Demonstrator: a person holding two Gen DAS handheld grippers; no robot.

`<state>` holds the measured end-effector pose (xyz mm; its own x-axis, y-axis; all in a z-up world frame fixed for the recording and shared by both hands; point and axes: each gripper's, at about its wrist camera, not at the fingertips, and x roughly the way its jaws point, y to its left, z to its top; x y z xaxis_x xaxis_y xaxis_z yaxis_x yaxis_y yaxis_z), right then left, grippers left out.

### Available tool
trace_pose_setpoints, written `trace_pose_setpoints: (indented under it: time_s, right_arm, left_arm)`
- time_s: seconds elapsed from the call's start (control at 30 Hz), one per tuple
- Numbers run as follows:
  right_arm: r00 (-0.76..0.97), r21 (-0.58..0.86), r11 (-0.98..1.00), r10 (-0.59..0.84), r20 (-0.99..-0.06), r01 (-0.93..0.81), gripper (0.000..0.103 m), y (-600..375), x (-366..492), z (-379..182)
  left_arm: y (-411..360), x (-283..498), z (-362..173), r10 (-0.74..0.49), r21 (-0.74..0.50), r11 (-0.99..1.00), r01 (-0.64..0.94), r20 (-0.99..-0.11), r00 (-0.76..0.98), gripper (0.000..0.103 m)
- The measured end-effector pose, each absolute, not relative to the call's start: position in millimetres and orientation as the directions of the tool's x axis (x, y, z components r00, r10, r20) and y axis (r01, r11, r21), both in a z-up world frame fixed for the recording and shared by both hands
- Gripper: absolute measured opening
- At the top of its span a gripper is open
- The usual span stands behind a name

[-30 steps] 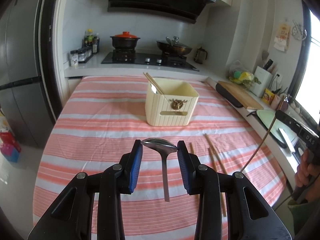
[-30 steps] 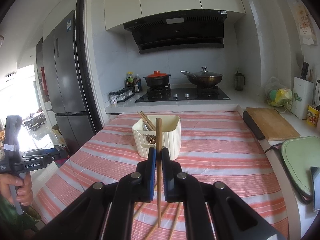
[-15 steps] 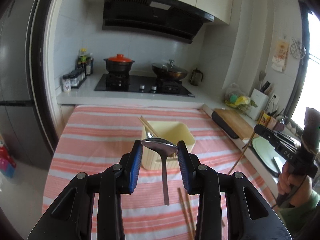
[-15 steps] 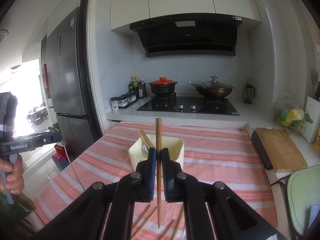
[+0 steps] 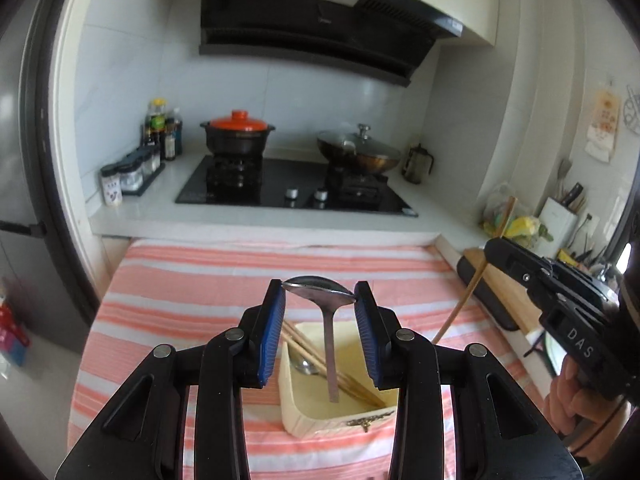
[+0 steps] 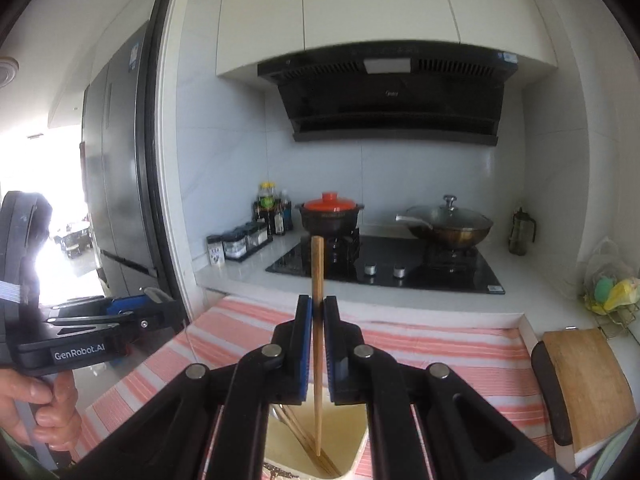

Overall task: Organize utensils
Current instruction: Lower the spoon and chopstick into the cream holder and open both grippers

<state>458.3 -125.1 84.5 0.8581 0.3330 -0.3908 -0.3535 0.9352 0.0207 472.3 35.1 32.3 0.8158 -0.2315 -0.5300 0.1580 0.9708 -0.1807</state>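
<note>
spoon [image 5: 319, 290] btwn left gripper [image 5: 320, 300] pads

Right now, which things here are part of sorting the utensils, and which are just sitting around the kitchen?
Part of the job:
- spoon, clamped in the left gripper
- chopstick, clamped in the right gripper
- cream holder box, with chopsticks and another spoon inside

Just lying about:
- red-lidded pot
- lidded wok
- spice jars
- cutting board
</note>
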Motion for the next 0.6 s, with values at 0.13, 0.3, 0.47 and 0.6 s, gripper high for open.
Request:
trace_pose_setpoints:
  time_s: [0.13, 0.3, 0.47, 0.6]
  right_arm:
    - [0.779, -0.007, 0.934, 0.293, -0.554, -0.357, 0.006, -111, 490, 32]
    - [0.704, 0.021, 0.939, 0.272, -0.655, -0.343, 0.007, -111, 511, -14]
    - [0.739, 0.093, 0.943, 0.310, -0.599, -0.321, 0.008, -121, 498, 4]
    - [0.797, 0.119, 0.945, 0.320, -0.512, -0.303, 0.039, -137, 459, 52]
  left_arm:
    - [25, 501, -13, -0.220, -0.161, 0.975, 0.152, -0.636, 0.740, 0.035]
    - [17, 512, -46, -0.194, -0.135, 0.981, 0.140, -0.703, 0.684, 0.037]
    - [31, 491, -28, -0.178, -0.133, 0.984, 0.120, -0.670, 0.721, 0.059]
    - [49, 439, 6, -0.167, -0.103, 0.986, 0.132, -0.618, 0.768, 0.074]
